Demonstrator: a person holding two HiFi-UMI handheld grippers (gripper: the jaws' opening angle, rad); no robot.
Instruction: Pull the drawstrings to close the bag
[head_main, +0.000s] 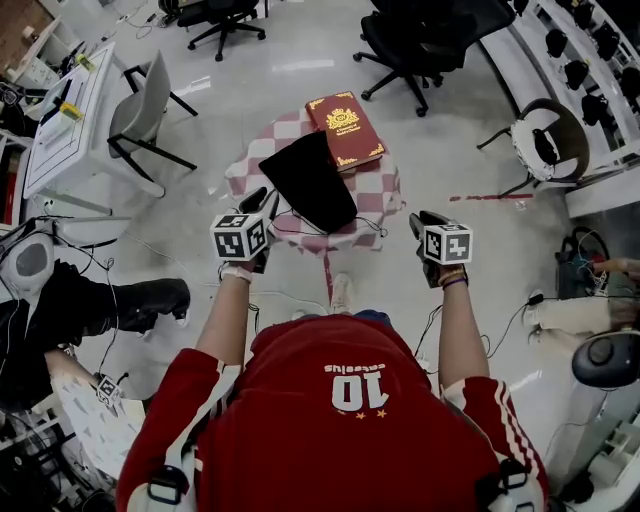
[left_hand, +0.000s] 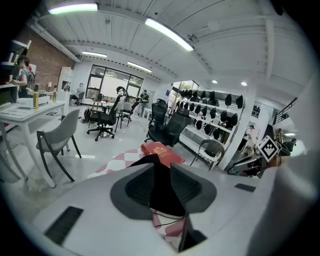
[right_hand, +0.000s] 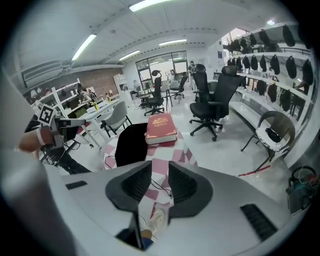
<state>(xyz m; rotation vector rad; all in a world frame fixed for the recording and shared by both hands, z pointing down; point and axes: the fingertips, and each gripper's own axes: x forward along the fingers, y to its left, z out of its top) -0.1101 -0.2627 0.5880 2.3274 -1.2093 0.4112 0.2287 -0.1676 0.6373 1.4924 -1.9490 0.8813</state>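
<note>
A black drawstring bag (head_main: 308, 180) lies flat on a small round table (head_main: 385, 188) with a red and white checked cloth. Thin black drawstrings trail from its near end, one to the left (head_main: 290, 232) and one to the right (head_main: 374, 226). My left gripper (head_main: 265, 200) is at the bag's near left corner, open, and the bag (left_hand: 162, 195) shows through the gap of the left gripper (left_hand: 161, 172). My right gripper (head_main: 420, 220) hovers off the table's near right edge, open and empty. In the right gripper view a drawstring (right_hand: 159, 189) runs across the cloth beyond the right gripper (right_hand: 160, 169).
A red book (head_main: 345, 130) rests on the far side of the table, overlapping the bag's far end. A grey chair (head_main: 140, 110) and white desk (head_main: 65, 120) stand at the left, black office chairs (head_main: 420, 40) behind. Cables and a dark bag (head_main: 140, 300) lie on the floor.
</note>
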